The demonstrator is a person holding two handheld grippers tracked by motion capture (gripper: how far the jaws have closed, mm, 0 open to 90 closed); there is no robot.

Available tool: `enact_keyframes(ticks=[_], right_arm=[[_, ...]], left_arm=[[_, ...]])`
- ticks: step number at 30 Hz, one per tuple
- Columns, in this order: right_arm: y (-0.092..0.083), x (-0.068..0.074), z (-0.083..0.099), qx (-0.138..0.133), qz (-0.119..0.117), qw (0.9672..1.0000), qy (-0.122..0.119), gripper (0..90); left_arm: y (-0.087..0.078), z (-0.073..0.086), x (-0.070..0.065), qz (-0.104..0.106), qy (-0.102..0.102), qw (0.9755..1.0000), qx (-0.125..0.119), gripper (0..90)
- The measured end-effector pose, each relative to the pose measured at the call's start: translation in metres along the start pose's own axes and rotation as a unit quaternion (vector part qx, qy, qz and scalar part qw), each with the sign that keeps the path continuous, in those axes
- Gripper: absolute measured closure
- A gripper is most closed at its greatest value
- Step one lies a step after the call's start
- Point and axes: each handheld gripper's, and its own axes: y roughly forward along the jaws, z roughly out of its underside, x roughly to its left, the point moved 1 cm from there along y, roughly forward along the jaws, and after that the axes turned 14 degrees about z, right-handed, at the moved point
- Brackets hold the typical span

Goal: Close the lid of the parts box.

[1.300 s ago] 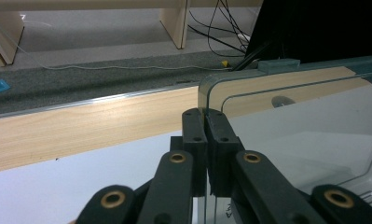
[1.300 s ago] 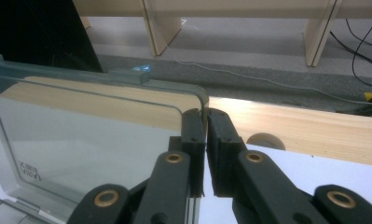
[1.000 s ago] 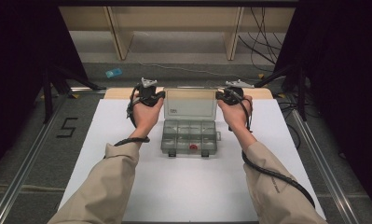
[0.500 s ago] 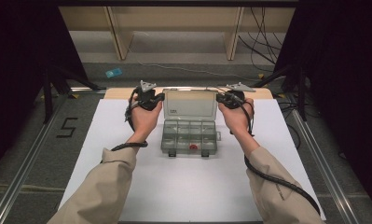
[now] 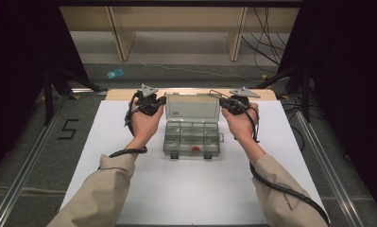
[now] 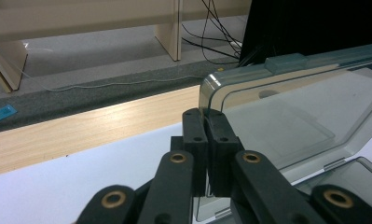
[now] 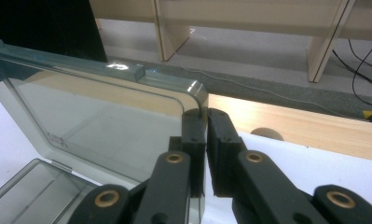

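High view had the clear compartment box (image 5: 192,138) mid-table (image 5: 176,189), lid (image 5: 193,107) stood upright, left gripper (image 5: 160,101) and right gripper (image 5: 222,102) jaws clamped on its two side edges, probably steadying it for an even swing.

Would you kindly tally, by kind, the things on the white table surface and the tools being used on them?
Clear compartment box with its lid raised: 1
Small red item in the box's front row: 1
Grippers, left gripper and right gripper, each shut on a side edge of the lid: 2
Total: 4
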Motion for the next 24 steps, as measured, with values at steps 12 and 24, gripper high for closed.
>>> enact_keyframes(ticks=[12, 24], right_arm=[[-0.008, 0.001, 0.005, -0.004, -0.003, 1.0000, -0.006, 86.4], [-0.016, 0.002, 0.010, -0.007, -0.003, 0.9999, -0.012, 86.4]], left_arm=[[-0.005, 0.003, -0.003, 0.003, 0.007, 1.0000, -0.001, 87.8], [-0.012, 0.008, -0.007, 0.006, 0.018, 0.9998, -0.003, 87.7]])
